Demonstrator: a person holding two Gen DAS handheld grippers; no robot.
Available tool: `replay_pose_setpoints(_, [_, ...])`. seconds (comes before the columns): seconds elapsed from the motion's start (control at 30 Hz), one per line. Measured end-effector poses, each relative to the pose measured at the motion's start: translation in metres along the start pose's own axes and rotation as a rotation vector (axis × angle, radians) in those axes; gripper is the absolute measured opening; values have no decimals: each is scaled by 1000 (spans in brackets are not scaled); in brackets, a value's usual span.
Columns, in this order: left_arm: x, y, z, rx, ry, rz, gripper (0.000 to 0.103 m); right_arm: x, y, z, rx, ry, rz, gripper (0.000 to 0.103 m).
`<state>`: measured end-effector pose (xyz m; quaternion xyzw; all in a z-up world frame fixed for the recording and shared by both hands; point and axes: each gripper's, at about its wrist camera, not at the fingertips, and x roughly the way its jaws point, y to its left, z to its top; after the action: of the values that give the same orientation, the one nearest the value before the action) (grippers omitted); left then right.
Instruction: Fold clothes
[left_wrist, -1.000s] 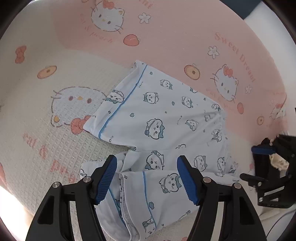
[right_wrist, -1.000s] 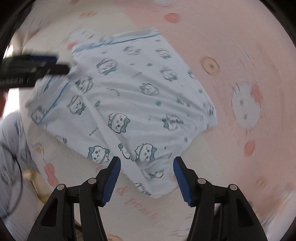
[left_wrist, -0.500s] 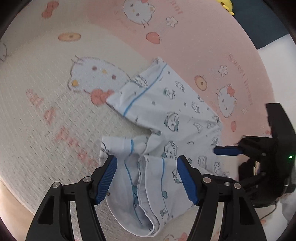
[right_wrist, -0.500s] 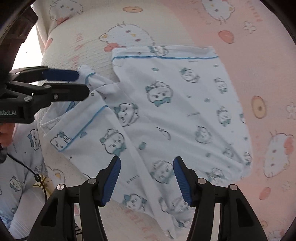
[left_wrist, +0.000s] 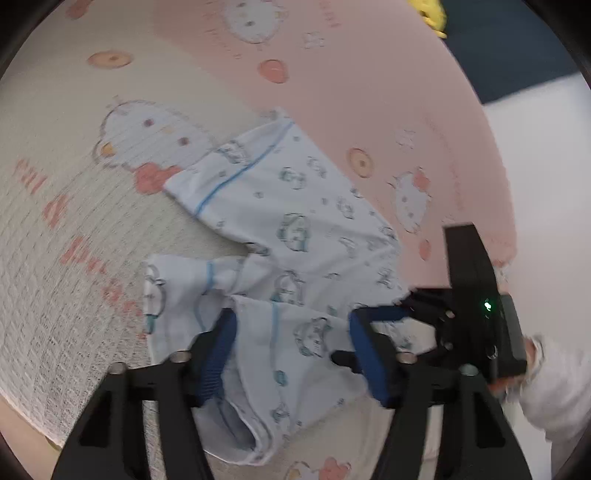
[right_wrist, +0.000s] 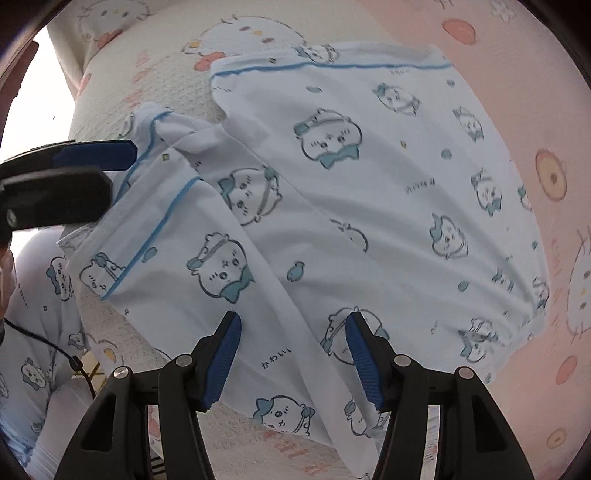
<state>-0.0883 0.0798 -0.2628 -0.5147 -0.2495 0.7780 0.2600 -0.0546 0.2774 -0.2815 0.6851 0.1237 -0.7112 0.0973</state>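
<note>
Below, pale printed garment (right_wrist: 369, 206), rumpled.

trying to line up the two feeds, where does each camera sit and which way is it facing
Left wrist: sits on the left gripper, looking forward and down at the white cartoon-print garment with blue piping; its blue-padded fingers and the right gripper show.
Right wrist: sits on the right gripper, facing across the garment; the left gripper enters at left.
Shared: the garment and the pink-and-cream cat-print blanket.
</note>
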Motion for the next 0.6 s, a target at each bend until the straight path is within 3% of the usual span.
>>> replay_pose_setpoints(0.1, [9, 10, -1, -41, 29, 32, 47, 1, 2, -2, 22, -6, 10, 58])
replay_pose_setpoints(0.33, [19, 0, -4, 34, 25, 117, 47, 2, 8, -5, 21, -14, -2, 57])
replay_pose_setpoints(0.4, [23, -3, -5, 59, 21, 140, 47, 3, 10, -6, 20, -33, 21, 48])
replay_pose_setpoints(0.53, [31, -11, -7, 111, 13, 186, 47, 3, 13, -9, 14, -67, 44, 40])
replay_pose_setpoints(0.57, [33, -13, -7, 123, 11, 198, 41, 2, 14, -10, 13, -72, 52, 32])
replay_pose_setpoints(0.6, [35, -15, -7, 136, 9, 209, 24, 2, 15, -10, 9, -75, 53, 24])
